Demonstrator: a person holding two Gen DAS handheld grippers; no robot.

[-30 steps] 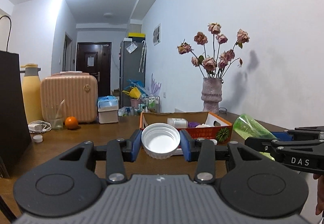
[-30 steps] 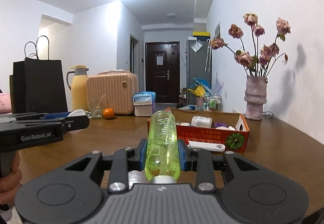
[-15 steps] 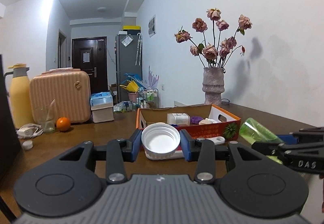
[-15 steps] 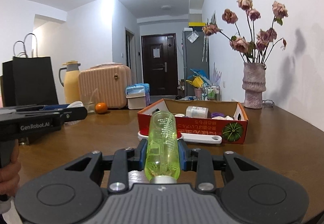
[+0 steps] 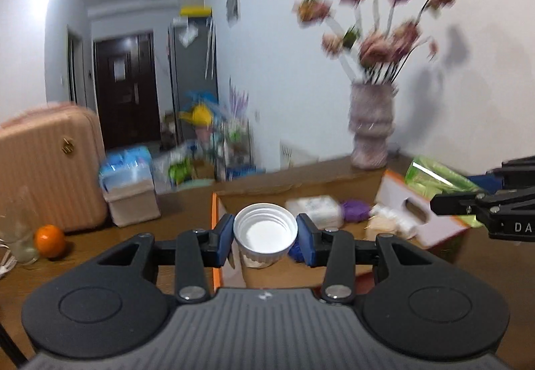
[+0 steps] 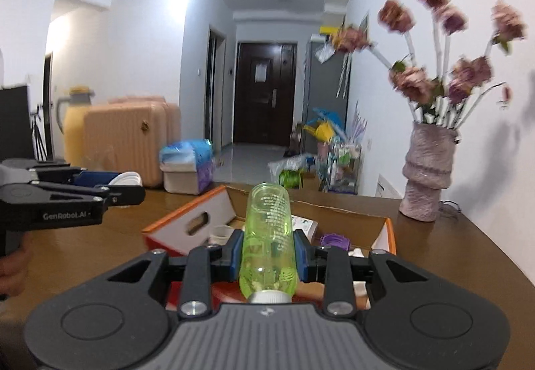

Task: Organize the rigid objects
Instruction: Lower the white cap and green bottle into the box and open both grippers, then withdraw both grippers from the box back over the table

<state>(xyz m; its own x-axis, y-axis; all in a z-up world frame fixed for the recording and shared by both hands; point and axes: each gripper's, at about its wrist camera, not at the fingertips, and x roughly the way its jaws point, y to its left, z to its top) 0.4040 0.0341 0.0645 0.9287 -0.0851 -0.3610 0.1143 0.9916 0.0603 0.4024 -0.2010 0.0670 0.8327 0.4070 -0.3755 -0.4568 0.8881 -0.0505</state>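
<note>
You are in the carrying step: both loads are gripped and are at the open box, with nothing set down yet. Starting at the left of the left wrist view, the suitcase and the orange sit on the desk and play no part here. At the centre of that view your left hand-held gripper is closed part-way on a white cap, its blue pads pressing the cap's two sides with the hollow facing the camera; the cap hangs over the box's near left corner. Further right in the same view lie the things already in the box, a white tub and a purple cap, and at the right edge the other tool comes in with its load. In the right wrist view your right hand-held gripper is clamped narrowly on a green bottle, which points away from you with its white capped end toward the camera, above the box's near wall. I judge the next move calls for finding a free patch of box floor, lowering each piece until it is supported, then letting the pads part. The bottle is long and could roll or bridge the smaller items, so lay it along a wall.
</note>
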